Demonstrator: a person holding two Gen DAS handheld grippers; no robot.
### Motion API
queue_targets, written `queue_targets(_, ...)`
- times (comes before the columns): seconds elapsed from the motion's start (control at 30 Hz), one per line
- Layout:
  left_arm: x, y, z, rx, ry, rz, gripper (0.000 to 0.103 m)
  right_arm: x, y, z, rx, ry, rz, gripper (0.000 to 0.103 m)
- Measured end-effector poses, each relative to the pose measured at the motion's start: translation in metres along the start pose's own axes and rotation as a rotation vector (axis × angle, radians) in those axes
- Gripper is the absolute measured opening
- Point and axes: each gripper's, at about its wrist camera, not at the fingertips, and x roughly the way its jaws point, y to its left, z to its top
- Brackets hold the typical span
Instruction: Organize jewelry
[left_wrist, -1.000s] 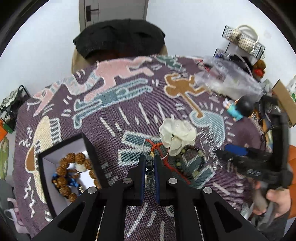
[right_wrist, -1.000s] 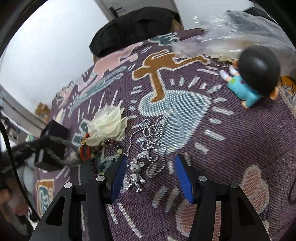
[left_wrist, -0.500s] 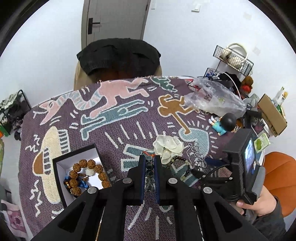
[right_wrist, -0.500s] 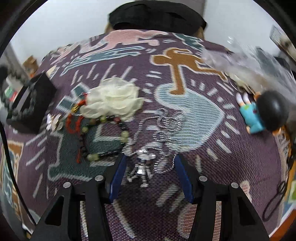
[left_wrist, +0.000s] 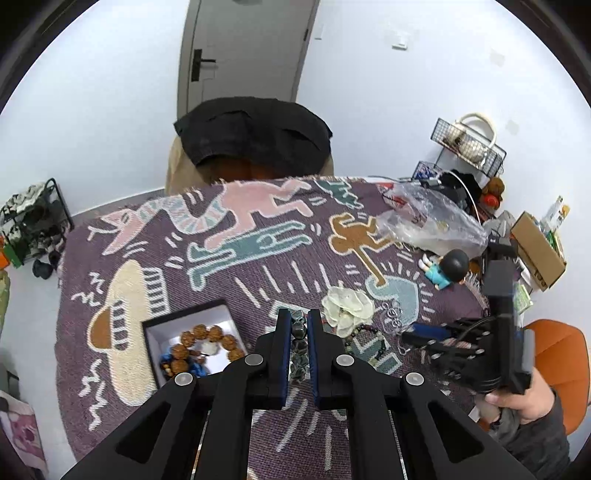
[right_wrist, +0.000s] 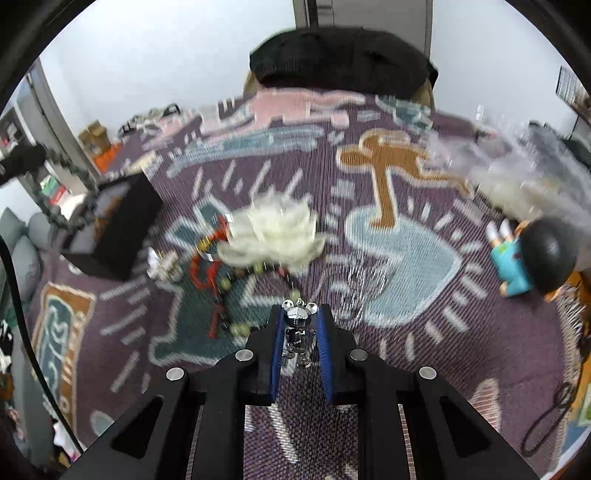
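My left gripper (left_wrist: 298, 321) is shut on a dark bead bracelet (left_wrist: 298, 332), which hangs above the patterned cloth just right of the open black box (left_wrist: 184, 316). A brown bead bracelet (left_wrist: 207, 338) lies inside that box. My right gripper (right_wrist: 300, 317) has its jaws closing on a silver bear pendant (right_wrist: 298, 323), and the blue pads touch the bear's head on both sides. The pendant's chain (right_wrist: 354, 273) trails on the cloth ahead. A white flower (right_wrist: 277, 232), a red cord (right_wrist: 207, 269) and a green bead bracelet (right_wrist: 236, 280) lie beyond it.
A blue toy figure (right_wrist: 532, 258) and a clear plastic bag (right_wrist: 517, 173) sit at the right of the cloth. A chair with a dark garment (left_wrist: 255, 136) stands behind the table. Wire baskets (left_wrist: 467, 147) and a cardboard box (left_wrist: 537, 251) crowd the far right.
Both grippers have risen from the cloth. The right jaws went from wide around the bear pendant to tight against it. The left gripper kept its hold on the dark bracelet.
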Motion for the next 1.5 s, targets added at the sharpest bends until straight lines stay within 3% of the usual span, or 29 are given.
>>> queue_targets(0.5, -0.023, 0.040, -0.003, -0.054, -0.045, 0.053, 0.009, -0.120, 0.027, 0.073, -0.066, -0.244, -0.048, 0.018)
queue_targets(0.93, 0.010, 0.068, -0.017, -0.107, 0.027, 0.084, 0.010, -0.208, 0.064, 0.127, -0.128, -0.402, -0.098, 0.018)
queue_targets(1.0, 0.016, 0.073, -0.019, -0.126, 0.056, 0.094, 0.015, -0.220, 0.073, 0.135, -0.137, -0.426, -0.104, 0.018)
queue_targets(1.17, 0.008, 0.088, -0.026, -0.184, 0.012, 0.087, 0.059, -0.243, 0.097, 0.153, -0.147, -0.476, -0.110, 0.018)
queue_targets(1.5, -0.022, 0.107, -0.039, -0.194, -0.054, 0.126, 0.060, -0.253, 0.148, 0.175, -0.196, -0.508, -0.074, 0.018)
